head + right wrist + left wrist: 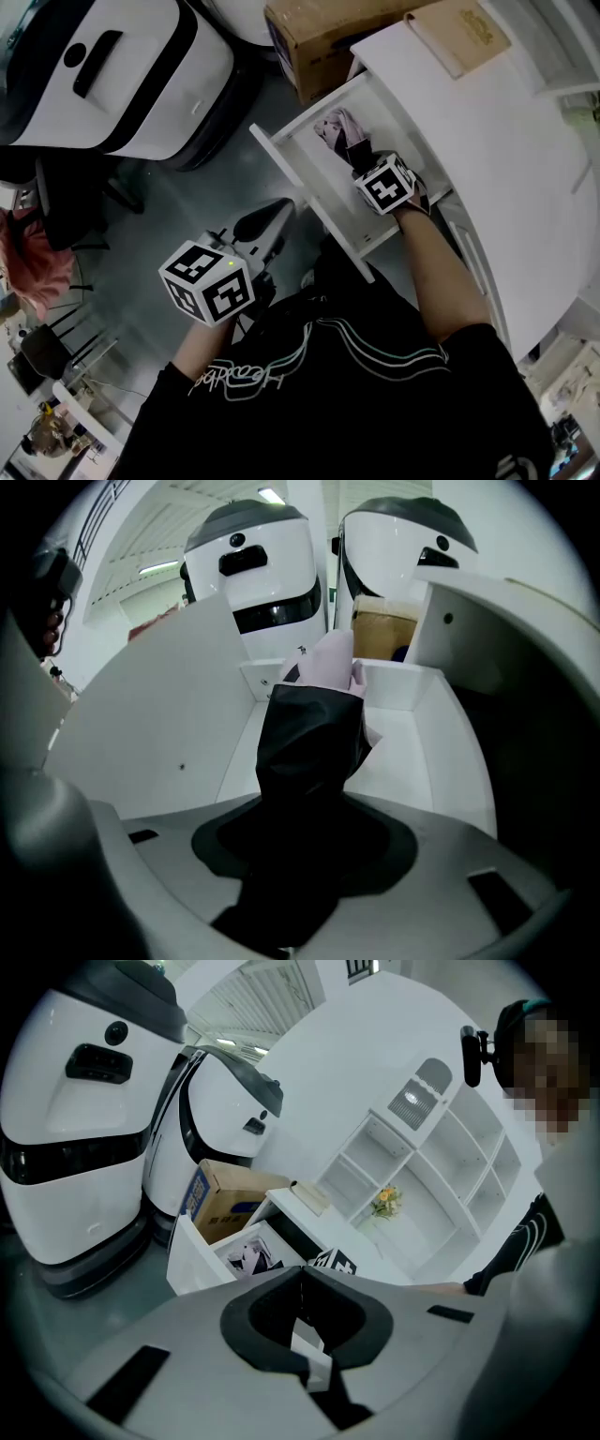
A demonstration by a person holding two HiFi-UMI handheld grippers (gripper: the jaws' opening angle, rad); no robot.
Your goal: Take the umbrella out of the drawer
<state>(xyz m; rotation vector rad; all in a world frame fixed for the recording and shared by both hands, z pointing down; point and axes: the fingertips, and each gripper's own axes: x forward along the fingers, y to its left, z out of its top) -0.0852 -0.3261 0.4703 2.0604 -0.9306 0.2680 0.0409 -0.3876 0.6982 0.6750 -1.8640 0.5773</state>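
The white drawer (302,187) stands pulled out from the desk. In it is the folded umbrella (340,131), pink with a black sleeve. My right gripper (364,161) reaches down into the drawer and is shut on the umbrella's black end. In the right gripper view the umbrella (314,728) rises out of the jaws of the right gripper (305,808), above the drawer floor (412,752). My left gripper (272,214) hangs in front of the drawer, apart from it. In its own view the left gripper (300,1274) is shut and empty, with the drawer (192,1260) beyond.
A cardboard box (319,47) sits on the floor behind the drawer. Large white machines (122,66) stand to the left of it. A brown book (464,33) lies on the white desk top (525,141). A dark chair (56,197) is at far left.
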